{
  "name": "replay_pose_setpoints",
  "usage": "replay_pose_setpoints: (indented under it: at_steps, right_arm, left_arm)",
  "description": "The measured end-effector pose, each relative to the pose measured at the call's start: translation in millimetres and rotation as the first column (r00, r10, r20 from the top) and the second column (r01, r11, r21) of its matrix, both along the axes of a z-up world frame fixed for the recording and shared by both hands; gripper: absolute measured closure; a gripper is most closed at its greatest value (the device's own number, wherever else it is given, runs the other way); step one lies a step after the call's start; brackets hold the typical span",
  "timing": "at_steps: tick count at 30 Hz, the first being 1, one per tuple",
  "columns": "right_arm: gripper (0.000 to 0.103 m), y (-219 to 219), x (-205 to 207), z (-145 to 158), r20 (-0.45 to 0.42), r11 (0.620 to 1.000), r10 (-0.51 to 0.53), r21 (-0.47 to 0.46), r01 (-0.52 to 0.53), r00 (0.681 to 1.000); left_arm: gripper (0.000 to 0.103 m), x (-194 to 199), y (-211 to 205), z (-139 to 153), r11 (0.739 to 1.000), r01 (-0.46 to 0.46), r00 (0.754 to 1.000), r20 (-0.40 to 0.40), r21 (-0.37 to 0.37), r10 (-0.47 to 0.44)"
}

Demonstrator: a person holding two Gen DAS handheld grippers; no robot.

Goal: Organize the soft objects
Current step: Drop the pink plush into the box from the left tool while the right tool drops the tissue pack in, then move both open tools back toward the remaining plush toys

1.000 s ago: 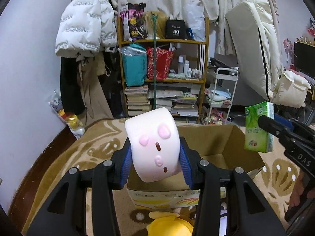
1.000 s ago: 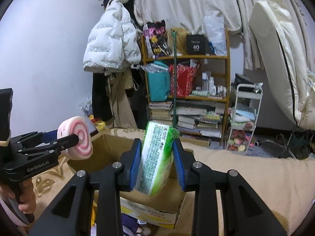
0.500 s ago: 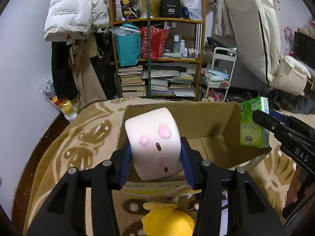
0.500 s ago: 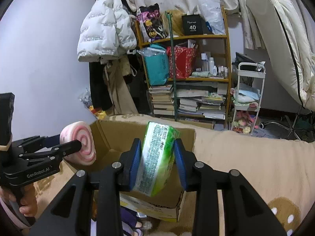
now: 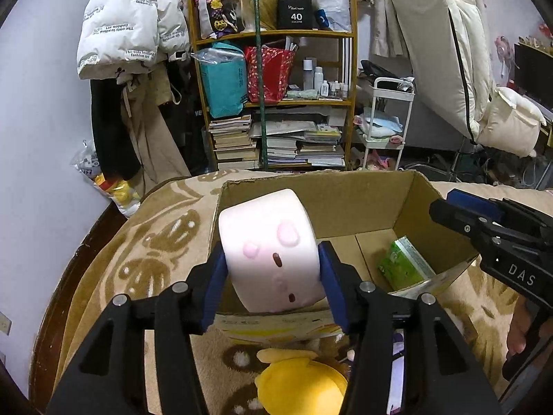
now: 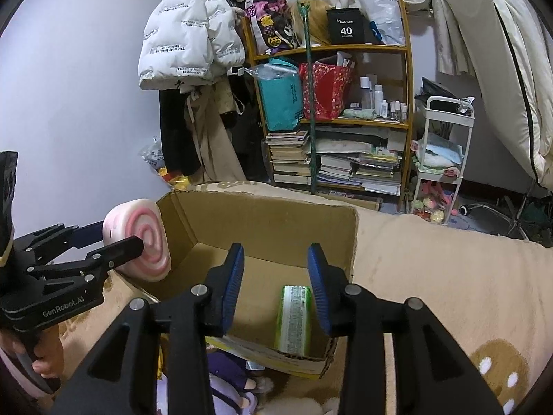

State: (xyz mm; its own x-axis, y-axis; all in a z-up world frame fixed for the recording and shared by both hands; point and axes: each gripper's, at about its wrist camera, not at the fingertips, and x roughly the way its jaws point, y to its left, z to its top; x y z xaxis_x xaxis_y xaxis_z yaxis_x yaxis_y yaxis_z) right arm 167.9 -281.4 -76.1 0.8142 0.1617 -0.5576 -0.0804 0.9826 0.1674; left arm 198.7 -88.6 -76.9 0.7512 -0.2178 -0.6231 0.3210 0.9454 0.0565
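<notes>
My left gripper (image 5: 271, 271) is shut on a pink roll-shaped plush (image 5: 269, 249) with a small face, held over the near left edge of an open cardboard box (image 5: 345, 190). In the right wrist view the plush (image 6: 141, 238) shows its pink spiral end beside the box (image 6: 262, 221). My right gripper (image 6: 276, 276) is open and empty above the box. A green tissue pack (image 6: 293, 318) lies on the box floor below it, also seen in the left wrist view (image 5: 402, 264).
The box sits on a beige patterned blanket (image 6: 449, 276). A yellow plush (image 5: 300, 384) and a purple plush (image 6: 228, 380) lie in front of the box. A cluttered bookshelf (image 5: 276, 103) and a white cart (image 6: 442, 159) stand behind.
My right gripper opened and the green tissue pack dropped into the box. My left gripper moved the pink plush closer over the box's edge.
</notes>
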Motion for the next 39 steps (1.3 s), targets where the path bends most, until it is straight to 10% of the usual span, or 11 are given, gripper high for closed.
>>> replay_pose_setpoints:
  at_steps: [20,39]
  right_arm:
    - [0.003,10.4,-51.1,34.7,0.067,0.999,-0.052,-0.005,0.052,0.996]
    - [0.0,8.0,-118.8,43.6,0.009,0.996,-0.079,-0.038,0.08,0.997]
  left_arm:
    - [0.018,-43.8,23.6,27.2,1.0,-0.006,0.999,0.052,-0.002,0.006]
    - [0.005,-88.4,43.6,21.1,0.999,-0.047,0.994,-0.098,0.015,0.048]
